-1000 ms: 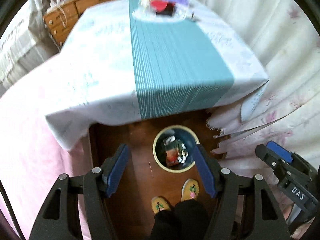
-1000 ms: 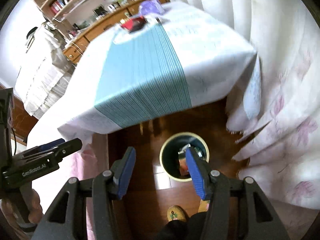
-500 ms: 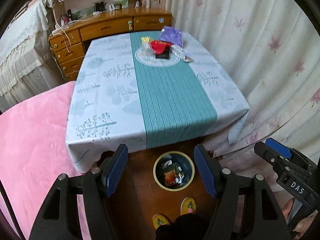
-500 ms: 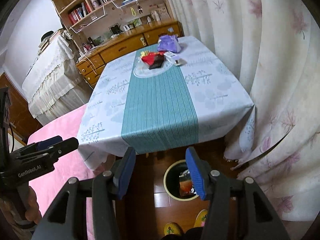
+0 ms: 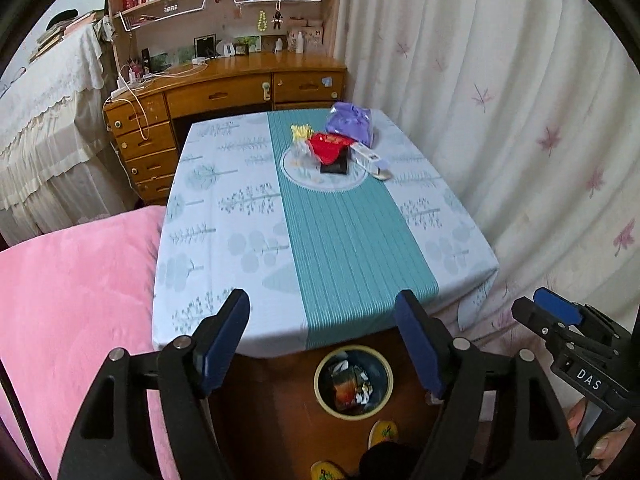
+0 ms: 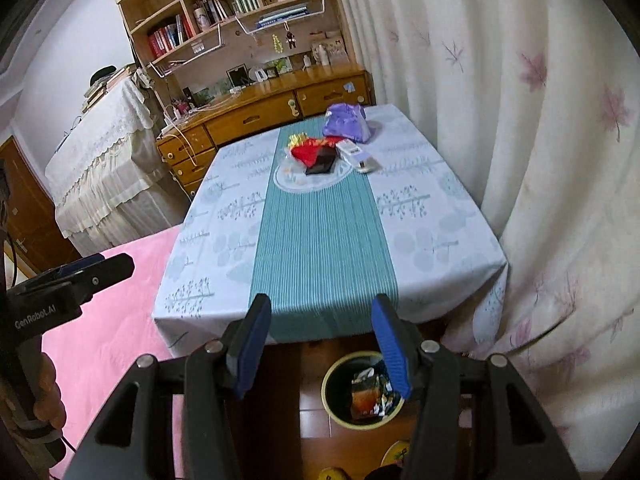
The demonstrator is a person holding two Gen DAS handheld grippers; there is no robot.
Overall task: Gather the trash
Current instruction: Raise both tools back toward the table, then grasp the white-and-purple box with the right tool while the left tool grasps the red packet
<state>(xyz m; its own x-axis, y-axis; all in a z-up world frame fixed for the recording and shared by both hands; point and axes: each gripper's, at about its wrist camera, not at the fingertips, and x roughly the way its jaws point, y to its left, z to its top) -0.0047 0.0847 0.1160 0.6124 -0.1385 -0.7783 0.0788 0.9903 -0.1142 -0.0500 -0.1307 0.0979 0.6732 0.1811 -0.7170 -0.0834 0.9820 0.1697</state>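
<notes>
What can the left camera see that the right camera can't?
Only the left view shows the whole rim of the trash bin and the right gripper from the side. Only the right view shows the brown door and the left gripper from the side. Both show the table, the red wrapper, the purple bag and the desk.

A matt printed cotton-like tablecloth (image 5: 224,216) covers the surface, beside a fluffy pink blanket (image 5: 72,300), over a glossy wooden floor (image 5: 280,408) and before a varnished wooden desk (image 5: 224,92).
</notes>
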